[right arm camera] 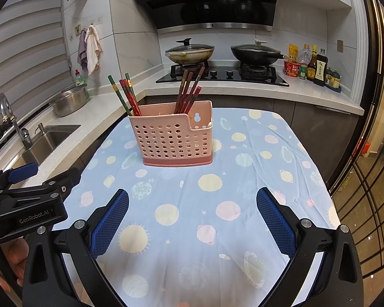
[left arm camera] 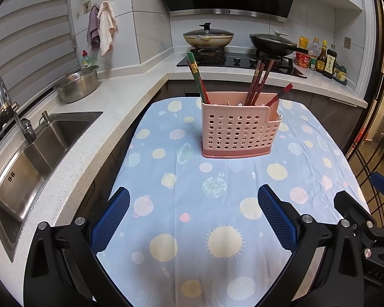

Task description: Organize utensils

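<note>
Both claws, left (left arm camera: 193, 215) and right (right arm camera: 192, 215), spread wide and empty above the planet-print blue cloth surface (left arm camera: 192, 230); red and green chopsticks (right arm camera: 126, 97) already stand in the perforated pink plastic holder (right arm camera: 172, 138), so sorting appears finished or needs regrouping.

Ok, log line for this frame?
left gripper: open, empty | right gripper: open, empty | chopsticks: in pink holder | tablecloth: bare
</note>
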Demonstrator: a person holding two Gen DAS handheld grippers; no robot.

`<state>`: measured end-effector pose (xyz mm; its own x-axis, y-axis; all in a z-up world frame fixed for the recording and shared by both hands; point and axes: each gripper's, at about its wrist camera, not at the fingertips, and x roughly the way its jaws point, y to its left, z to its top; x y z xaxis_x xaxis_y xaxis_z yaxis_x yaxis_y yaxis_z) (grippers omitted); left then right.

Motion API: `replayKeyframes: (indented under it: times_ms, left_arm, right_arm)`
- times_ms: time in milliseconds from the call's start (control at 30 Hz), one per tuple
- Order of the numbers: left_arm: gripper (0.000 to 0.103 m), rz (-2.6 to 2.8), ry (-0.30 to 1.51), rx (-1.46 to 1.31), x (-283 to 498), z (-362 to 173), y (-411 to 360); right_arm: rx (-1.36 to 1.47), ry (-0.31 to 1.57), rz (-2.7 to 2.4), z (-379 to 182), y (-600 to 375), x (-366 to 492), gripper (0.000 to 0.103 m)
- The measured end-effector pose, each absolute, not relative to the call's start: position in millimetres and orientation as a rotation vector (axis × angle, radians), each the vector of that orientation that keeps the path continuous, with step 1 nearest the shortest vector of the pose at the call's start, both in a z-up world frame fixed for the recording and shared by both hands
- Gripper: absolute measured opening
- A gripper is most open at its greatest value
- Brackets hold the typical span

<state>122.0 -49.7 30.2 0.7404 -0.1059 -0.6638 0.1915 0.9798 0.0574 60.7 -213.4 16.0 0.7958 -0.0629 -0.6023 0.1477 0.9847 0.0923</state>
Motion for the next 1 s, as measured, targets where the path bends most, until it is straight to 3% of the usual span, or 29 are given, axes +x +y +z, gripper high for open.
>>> replayKeyframes:
  times_ms: [1000]
  left_arm:
    - [0.096, -0.195, 0.724, 0.131, 124.3, 25.8, -52.5]
  right_arm:
    - [0.143, 0.652, -0.124, 14.4, -215.8, 66.5, 0.097]
